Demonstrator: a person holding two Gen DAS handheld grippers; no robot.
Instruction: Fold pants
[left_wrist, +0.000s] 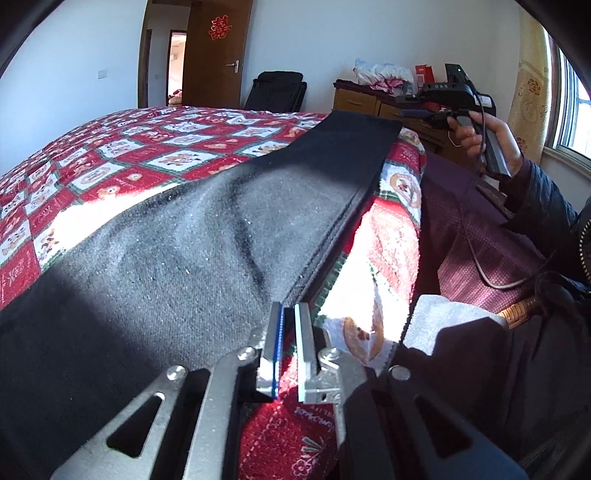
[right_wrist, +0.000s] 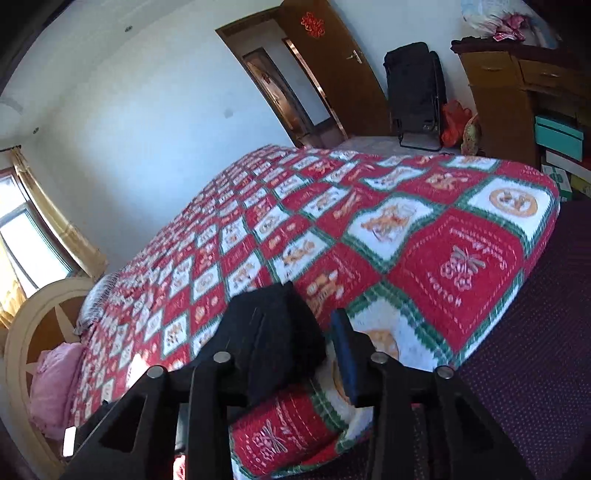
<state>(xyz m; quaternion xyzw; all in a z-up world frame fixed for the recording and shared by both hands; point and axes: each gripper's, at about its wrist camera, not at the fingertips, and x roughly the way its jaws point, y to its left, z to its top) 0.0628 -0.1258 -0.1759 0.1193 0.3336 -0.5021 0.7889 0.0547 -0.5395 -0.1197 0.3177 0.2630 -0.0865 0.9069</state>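
Ahead of my left gripper (left_wrist: 289, 325) the black pants (left_wrist: 207, 236) stretch across the quilted bed (left_wrist: 122, 147), their hem clenched between its jaws. My right gripper (right_wrist: 314, 328) stands released, fabric bunched beside one finger. Risk: snagged cloth dragging the fold askew. Both tools tilt downward.

Ahead of the jaws, the pants (left_wrist: 177, 236) are matt black cloth with a fine, slightly rough weave. The quilt (right_wrist: 436, 236) under them looks soft and stitched. The left gripper (left_wrist: 289, 314) has bare brushed metal fingers; the door (left_wrist: 218, 55) is smooth, satiny wood.
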